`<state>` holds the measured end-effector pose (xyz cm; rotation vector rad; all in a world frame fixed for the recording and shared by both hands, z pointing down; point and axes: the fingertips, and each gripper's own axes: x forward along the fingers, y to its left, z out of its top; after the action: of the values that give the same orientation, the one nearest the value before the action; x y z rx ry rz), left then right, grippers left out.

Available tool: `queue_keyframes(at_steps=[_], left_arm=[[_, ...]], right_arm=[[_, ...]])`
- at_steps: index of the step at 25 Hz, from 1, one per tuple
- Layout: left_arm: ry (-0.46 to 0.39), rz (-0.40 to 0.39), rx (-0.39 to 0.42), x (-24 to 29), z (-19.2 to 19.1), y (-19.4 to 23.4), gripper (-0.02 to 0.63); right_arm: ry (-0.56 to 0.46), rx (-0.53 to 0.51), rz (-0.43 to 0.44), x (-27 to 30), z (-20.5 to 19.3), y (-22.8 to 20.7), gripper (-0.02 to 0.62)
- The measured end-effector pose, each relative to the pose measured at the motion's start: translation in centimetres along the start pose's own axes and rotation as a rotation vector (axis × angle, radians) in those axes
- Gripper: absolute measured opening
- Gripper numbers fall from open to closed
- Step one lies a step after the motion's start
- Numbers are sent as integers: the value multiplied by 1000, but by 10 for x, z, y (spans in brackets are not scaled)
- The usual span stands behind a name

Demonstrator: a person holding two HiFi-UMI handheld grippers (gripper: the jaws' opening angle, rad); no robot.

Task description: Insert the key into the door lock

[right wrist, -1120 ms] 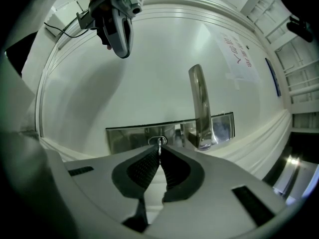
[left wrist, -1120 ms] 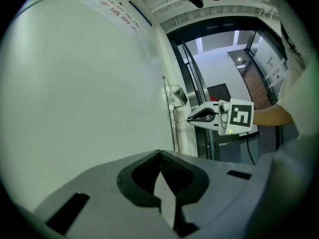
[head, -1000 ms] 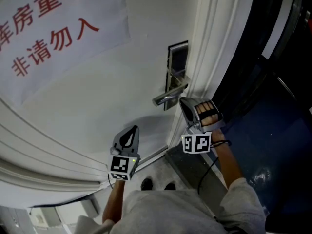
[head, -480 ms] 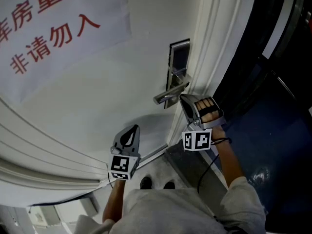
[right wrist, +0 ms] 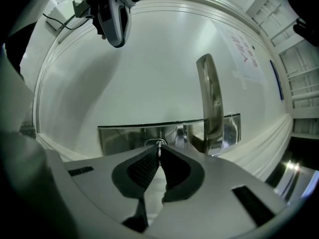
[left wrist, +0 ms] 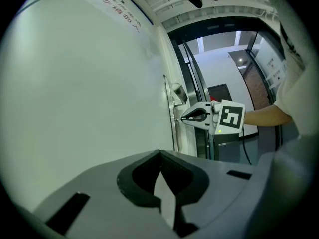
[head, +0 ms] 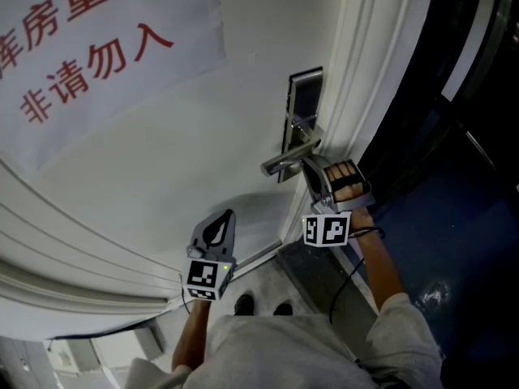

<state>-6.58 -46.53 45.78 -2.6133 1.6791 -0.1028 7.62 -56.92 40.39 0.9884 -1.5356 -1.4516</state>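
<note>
Steel lock plate on white door, lever handle alongside; right tool, jaws clamped on thin metal key, key tip just at the plate's keyhole, entry not discernible; left tool, jaws together, empty, held near the door, apart from the lock plate.

Notice with red characters on white door, up-left of left gripper. Dark blue floor right of right gripper. Bright corridor beyond it.
</note>
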Motion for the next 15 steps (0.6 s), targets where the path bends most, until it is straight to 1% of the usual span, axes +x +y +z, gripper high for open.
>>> queue_keyframes(at_steps=[6,15], left_arm=[[-2,8,5,-1,1,4,17],[-7,-13,20,2,4,-3,17]], right_arm=[[-2,-7,-2,8,1,0,29],[3,-16,4,10,2,2,31]])
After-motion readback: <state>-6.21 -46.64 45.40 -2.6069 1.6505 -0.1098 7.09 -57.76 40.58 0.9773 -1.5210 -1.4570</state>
